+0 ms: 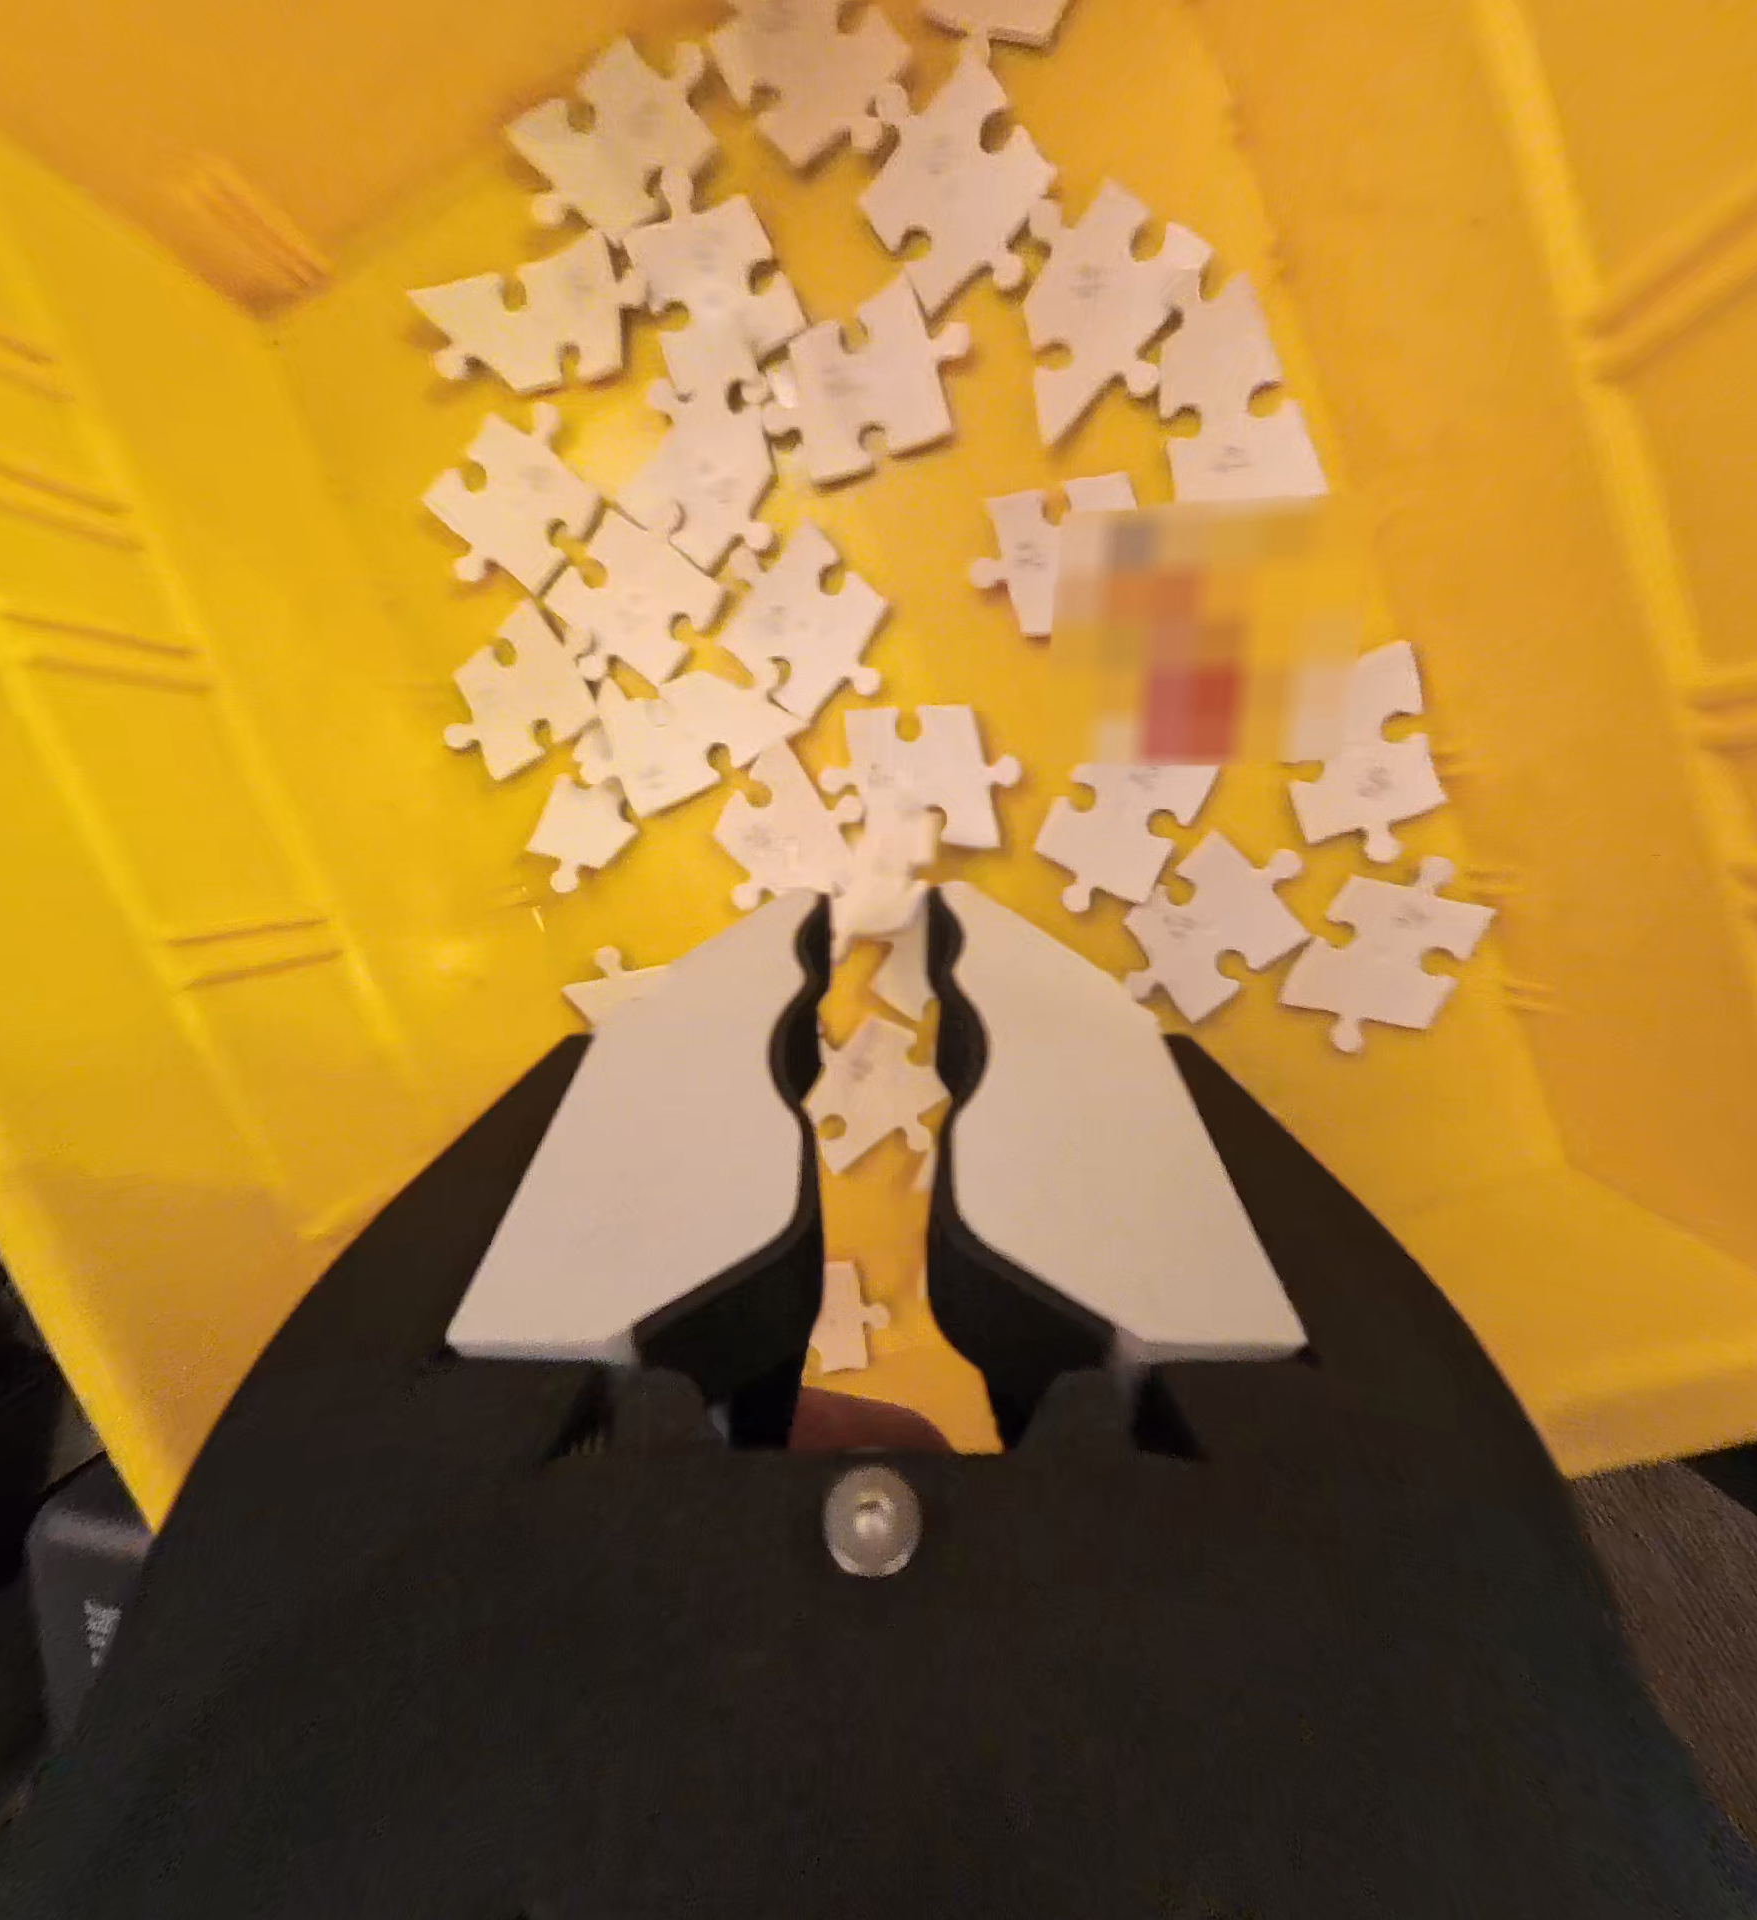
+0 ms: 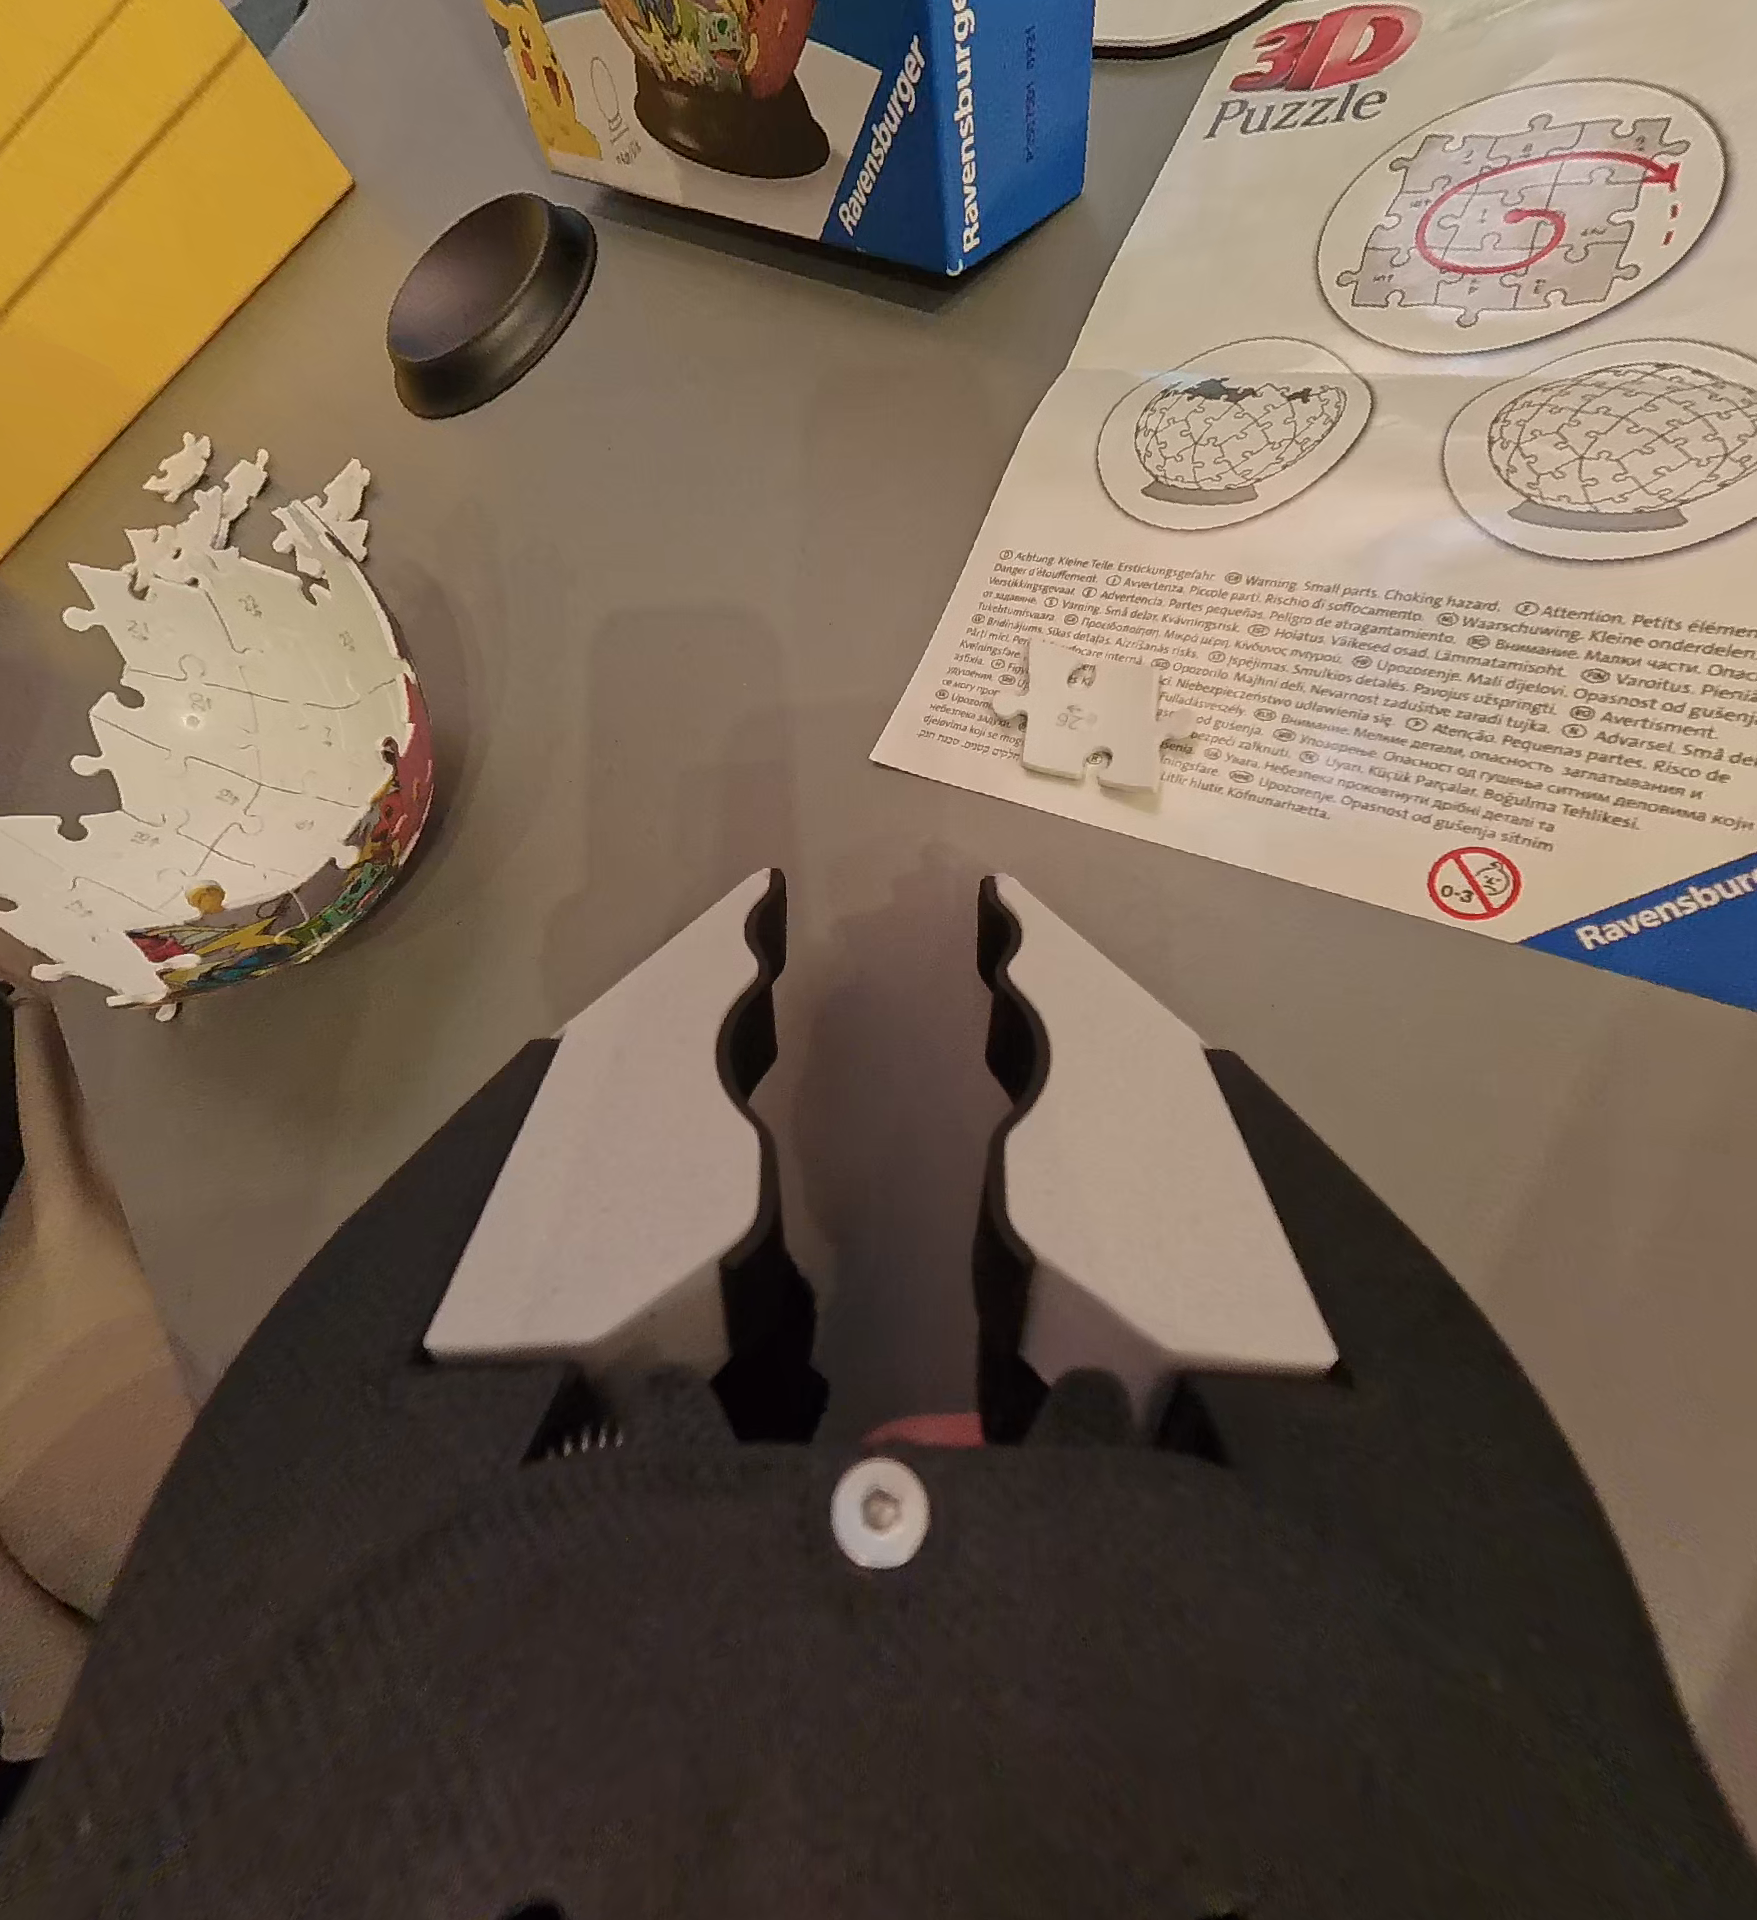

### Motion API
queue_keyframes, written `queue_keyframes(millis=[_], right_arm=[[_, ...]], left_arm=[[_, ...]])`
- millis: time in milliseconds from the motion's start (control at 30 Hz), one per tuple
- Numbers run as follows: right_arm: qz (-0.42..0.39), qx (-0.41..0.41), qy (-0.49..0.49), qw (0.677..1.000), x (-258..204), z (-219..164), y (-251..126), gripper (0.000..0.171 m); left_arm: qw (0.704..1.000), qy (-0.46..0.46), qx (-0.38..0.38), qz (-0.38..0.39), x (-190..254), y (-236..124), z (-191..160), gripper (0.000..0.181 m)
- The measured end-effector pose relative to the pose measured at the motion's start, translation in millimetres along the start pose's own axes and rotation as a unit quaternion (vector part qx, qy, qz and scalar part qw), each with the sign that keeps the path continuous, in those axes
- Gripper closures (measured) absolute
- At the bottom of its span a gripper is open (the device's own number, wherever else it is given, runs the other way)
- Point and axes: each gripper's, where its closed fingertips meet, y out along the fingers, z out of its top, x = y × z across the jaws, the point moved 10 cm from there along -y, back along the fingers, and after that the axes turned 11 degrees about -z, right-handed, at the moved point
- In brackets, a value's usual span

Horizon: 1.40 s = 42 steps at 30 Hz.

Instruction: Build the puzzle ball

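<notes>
In the left wrist view, my left gripper (image 1: 879, 904) is inside a yellow bin (image 1: 230, 727) and is shut on a white puzzle piece (image 1: 889, 883) held edge-on at its fingertips, above several loose white pieces (image 1: 708, 436) lying face down on the bin floor. In the right wrist view, my right gripper (image 2: 882, 894) is open and empty above the grey table (image 2: 749, 582). The half-built puzzle ball (image 2: 219, 748) lies on its side at the left, white inside facing me. One loose white piece (image 2: 1092, 727) rests on the instruction sheet (image 2: 1425, 520).
A black round stand (image 2: 484, 307) sits on the table behind the ball. A blue puzzle box (image 2: 801, 114) stands at the back. The yellow bin's outer wall (image 2: 74, 260) is at far left. Beige fabric (image 2: 32, 1299) shows at the lower left edge. About 60 cm separates my left fingertips from my right.
</notes>
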Motion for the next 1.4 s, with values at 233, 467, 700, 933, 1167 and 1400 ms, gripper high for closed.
queue_keyframes(millis=[233,467,700,933,1167,1400], right_arm=[[0.001,0.0,-0.001,1.0,0,0,0,0.136],[0.002,0.001,-0.001,1.0,0,0,0,0.136],[0.003,0.003,0.0,1.0,0,0,-1,0.136],[0.001,-0.007,-0.006,1.0,-1,0,1,0.136],[-0.001,-0.009,-0.006,1.0,-2,0,2,0.136],[-0.006,-0.012,-0.017,1.0,-5,1,2,0.134]], left_arm=[[0.996,-0.059,0.011,0.066,-20,5,4,0.149],[0.996,-0.069,0.011,0.046,-24,29,11,0.151],[0.999,-0.041,0.024,0.017,-12,22,13,0.149],[0.996,-0.022,0.052,0.063,0,-17,16,0.144],[0.983,0.046,0.165,0.072,56,-68,56,0.144],[0.966,0.123,0.225,0.034,146,-75,86,0.145]])
